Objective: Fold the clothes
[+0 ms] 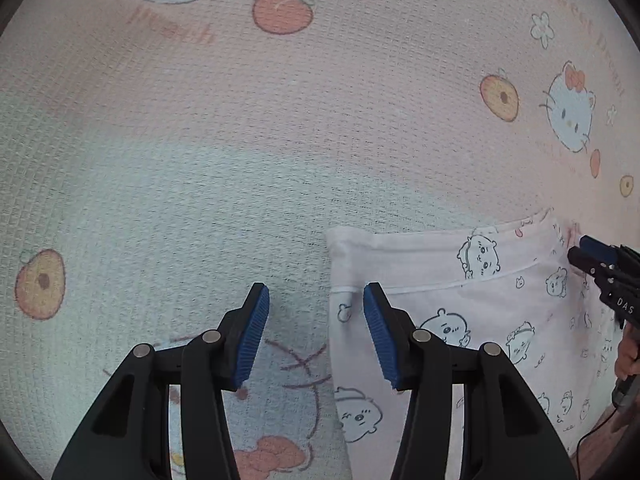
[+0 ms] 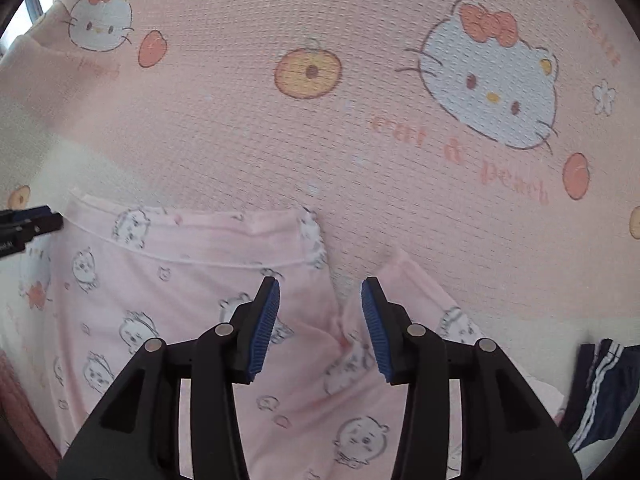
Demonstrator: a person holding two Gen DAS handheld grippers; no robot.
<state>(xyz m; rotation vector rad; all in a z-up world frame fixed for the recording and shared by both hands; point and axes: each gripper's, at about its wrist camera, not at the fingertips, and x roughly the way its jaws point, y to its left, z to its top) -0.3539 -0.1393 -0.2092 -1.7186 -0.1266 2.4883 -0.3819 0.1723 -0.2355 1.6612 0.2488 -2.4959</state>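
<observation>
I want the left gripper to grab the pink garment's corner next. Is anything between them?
Nothing visible. The left gripper, open, hangs over the pink garment's left edge, with only the printed bedspread beneath.

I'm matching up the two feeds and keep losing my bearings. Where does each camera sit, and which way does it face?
Left wrist: on the left gripper, looking down its open jaws at the pink garment's left edge and the cartoon-print blanket; a hand shows far right.
Right wrist: on the right gripper, open jaws over the garment's middle; dark striped clothing at right.
Shared: garment, blanket, and each sees the other gripper.
</observation>
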